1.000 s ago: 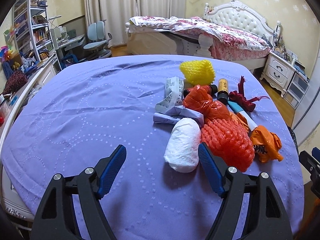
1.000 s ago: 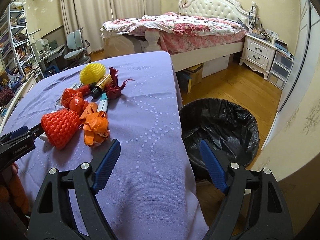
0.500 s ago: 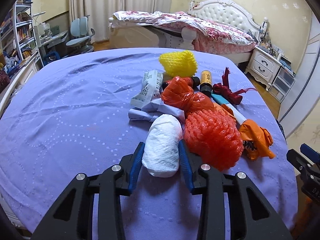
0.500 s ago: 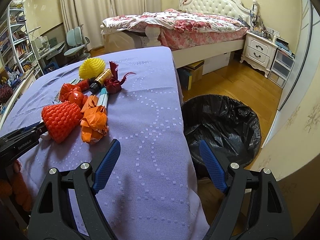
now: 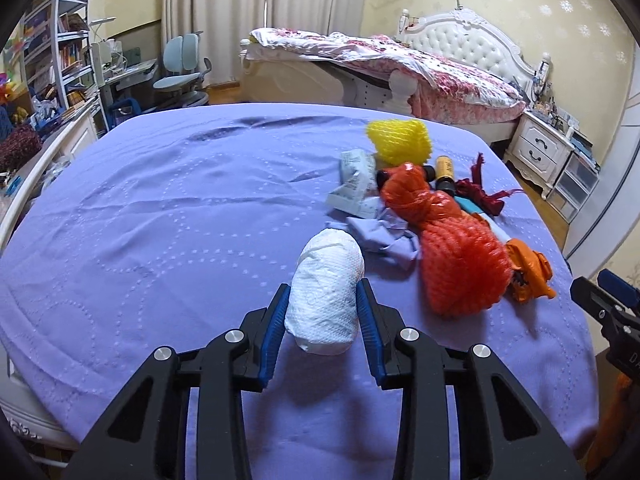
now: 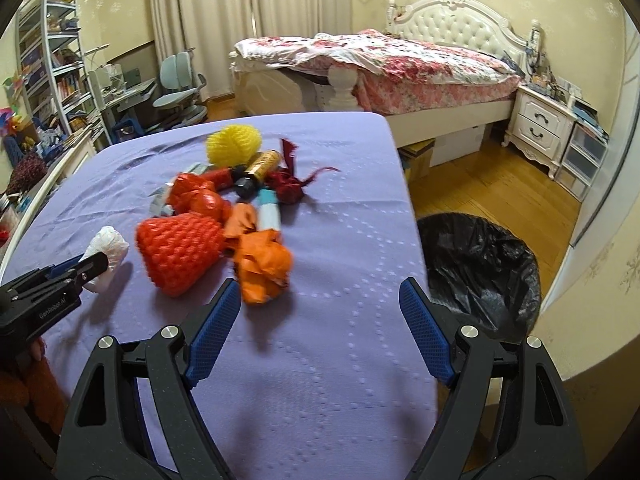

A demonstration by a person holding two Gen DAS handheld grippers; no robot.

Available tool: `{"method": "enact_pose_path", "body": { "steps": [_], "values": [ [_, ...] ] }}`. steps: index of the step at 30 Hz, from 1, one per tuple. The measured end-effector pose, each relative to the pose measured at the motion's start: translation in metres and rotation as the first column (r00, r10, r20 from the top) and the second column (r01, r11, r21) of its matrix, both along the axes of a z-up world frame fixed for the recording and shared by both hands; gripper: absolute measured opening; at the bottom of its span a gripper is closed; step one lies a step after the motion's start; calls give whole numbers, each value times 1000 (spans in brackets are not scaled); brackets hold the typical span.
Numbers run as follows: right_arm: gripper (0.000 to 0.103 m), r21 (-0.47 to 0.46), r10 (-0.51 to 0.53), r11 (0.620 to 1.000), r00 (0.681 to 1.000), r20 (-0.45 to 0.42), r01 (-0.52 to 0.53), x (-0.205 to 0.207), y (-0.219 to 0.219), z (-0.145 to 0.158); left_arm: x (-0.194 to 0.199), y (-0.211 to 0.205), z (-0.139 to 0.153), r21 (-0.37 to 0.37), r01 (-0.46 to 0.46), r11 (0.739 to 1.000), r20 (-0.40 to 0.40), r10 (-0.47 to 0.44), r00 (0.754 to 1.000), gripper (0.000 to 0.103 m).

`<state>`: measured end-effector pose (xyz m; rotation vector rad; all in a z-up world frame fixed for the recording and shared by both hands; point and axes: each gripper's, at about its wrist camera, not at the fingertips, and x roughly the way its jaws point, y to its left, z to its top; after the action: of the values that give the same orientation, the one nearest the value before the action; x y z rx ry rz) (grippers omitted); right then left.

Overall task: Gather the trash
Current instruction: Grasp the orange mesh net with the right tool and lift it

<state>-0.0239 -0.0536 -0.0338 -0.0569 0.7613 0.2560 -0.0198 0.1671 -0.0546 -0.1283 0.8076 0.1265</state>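
My left gripper is shut on a white paper wad, which looks lifted a little off the purple table. It also shows in the right wrist view. A trash pile lies to its right: red foam net, orange bag, red plastic bag, yellow foam net, a small bottle. My right gripper is open and empty above the table's near right part, close to the orange bag. A black-lined trash bin stands on the floor to the right.
A crumpled receipt and lilac paper lie in the pile. A dark red ribbon and a teal tube lie behind. A bed, a nightstand and a desk chair stand beyond the table.
My left gripper closed on the white paper wad and drew it back from the pile. My right gripper moved left and forward toward the orange bag, still open.
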Motion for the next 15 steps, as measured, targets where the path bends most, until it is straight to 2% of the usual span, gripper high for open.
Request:
{"method": "enact_pose_path", "body": {
  "steps": [10, 15],
  "values": [
    [79, -9, 126, 992, 992, 14, -126, 4, 69, 11, -10, 51, 5, 71, -108, 992, 45, 105, 993, 36],
    [79, -6, 146, 989, 989, -1, -146, 12, 97, 4, -10, 69, 2, 57, -139, 989, 47, 137, 990, 36]
  ]
}}
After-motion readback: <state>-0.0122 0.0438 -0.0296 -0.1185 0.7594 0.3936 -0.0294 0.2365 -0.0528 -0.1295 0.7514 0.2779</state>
